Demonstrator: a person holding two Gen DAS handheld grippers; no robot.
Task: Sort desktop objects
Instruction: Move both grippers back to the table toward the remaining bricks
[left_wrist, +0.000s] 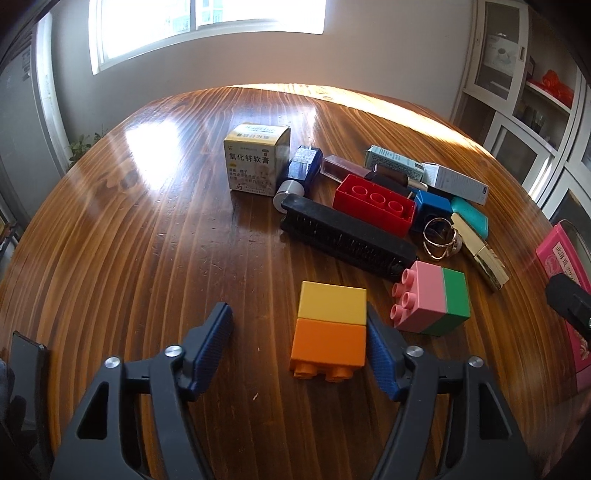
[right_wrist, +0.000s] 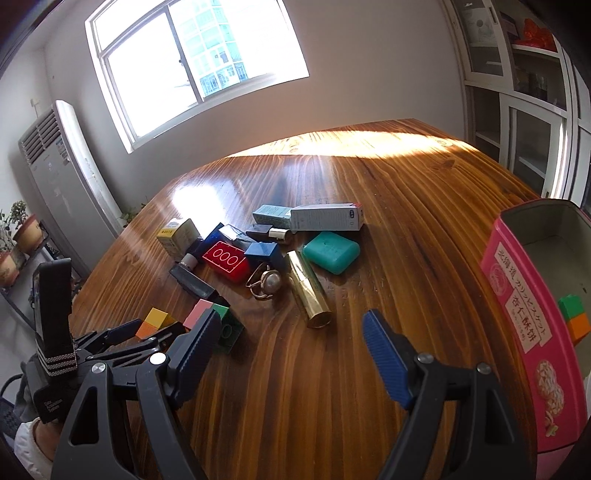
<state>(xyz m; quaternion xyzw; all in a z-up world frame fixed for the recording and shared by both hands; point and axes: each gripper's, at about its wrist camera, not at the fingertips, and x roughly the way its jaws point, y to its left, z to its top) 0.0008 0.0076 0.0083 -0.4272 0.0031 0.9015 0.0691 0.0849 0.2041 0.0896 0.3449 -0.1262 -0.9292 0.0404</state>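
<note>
A brick stack with a yellow half and an orange half (left_wrist: 330, 328) lies on its side on the wooden table (left_wrist: 147, 240). My left gripper (left_wrist: 296, 312) straddles it, open: the right pad (left_wrist: 376, 343) is at the stack's side, while the left pad (left_wrist: 214, 343) stands well clear. A pink-and-green stack (left_wrist: 432, 301) lies just to the right. My right gripper (right_wrist: 291, 319) hangs open over bare wood with nothing between its fingers. To its right, the pink tin (right_wrist: 517, 314) holds a green-and-orange stack (right_wrist: 572, 317).
A cluster sits further back: a red brick (left_wrist: 373, 205), black brush (left_wrist: 347, 236), blue brick (right_wrist: 263, 251), ointment box (left_wrist: 255, 158), gold tube (right_wrist: 308, 295), pearl ring (right_wrist: 266, 282), teal case (right_wrist: 331, 252) and small cartons (right_wrist: 325, 218). Cabinets stand at the right.
</note>
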